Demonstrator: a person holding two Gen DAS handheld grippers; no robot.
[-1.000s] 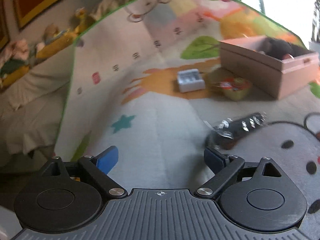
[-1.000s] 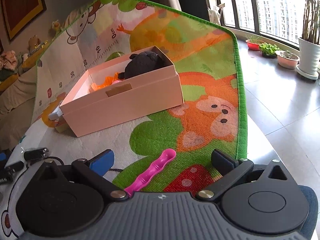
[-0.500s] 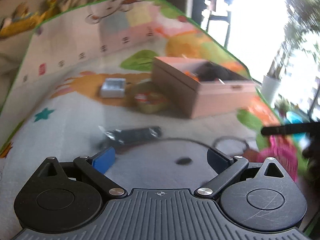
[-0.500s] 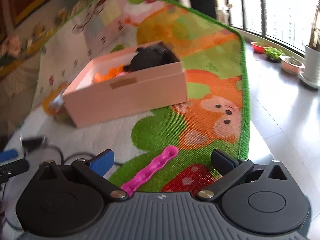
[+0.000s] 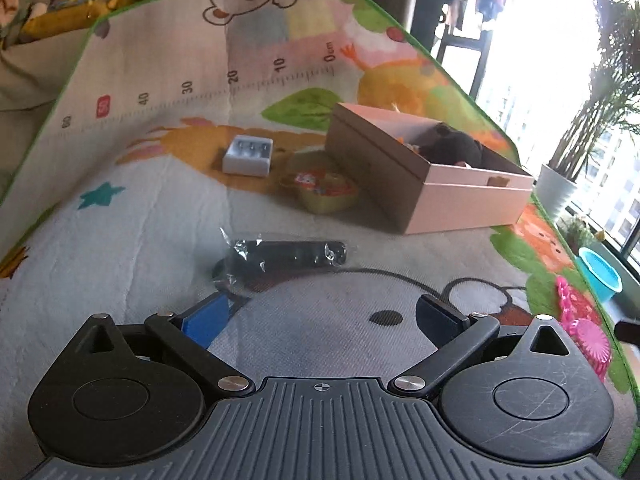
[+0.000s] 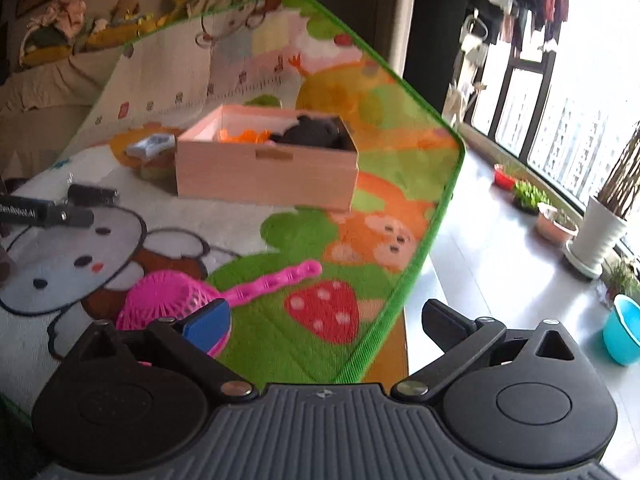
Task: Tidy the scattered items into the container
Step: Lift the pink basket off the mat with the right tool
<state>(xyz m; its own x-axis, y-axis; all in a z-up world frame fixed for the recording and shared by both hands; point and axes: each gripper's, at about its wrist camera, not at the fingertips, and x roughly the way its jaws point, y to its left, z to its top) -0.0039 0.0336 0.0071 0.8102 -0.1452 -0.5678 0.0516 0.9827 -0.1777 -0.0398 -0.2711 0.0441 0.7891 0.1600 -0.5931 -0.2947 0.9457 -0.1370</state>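
My left gripper (image 5: 324, 312) is spread wide, empty; the one bagged black item (image 5: 286, 255) lies at its 12 o'clock. Only my right gripper (image 6: 328, 320), also agape, shows the whole pink sieve (image 6: 180, 300), its bowl partly behind the finger at 9 o'clock. One pink box (image 6: 266, 172) at 11 o'clock; its contents are half-hidden.

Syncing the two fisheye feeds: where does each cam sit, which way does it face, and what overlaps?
Left wrist: on the left gripper, low over the play mat, facing the bagged black item and pink box; its open fingers show.
Right wrist: on the right gripper, near the mat's corner, facing the pink scoop and box; its open fingers show.
Shared: box, scoop, bagged item, white tray, blue basin.
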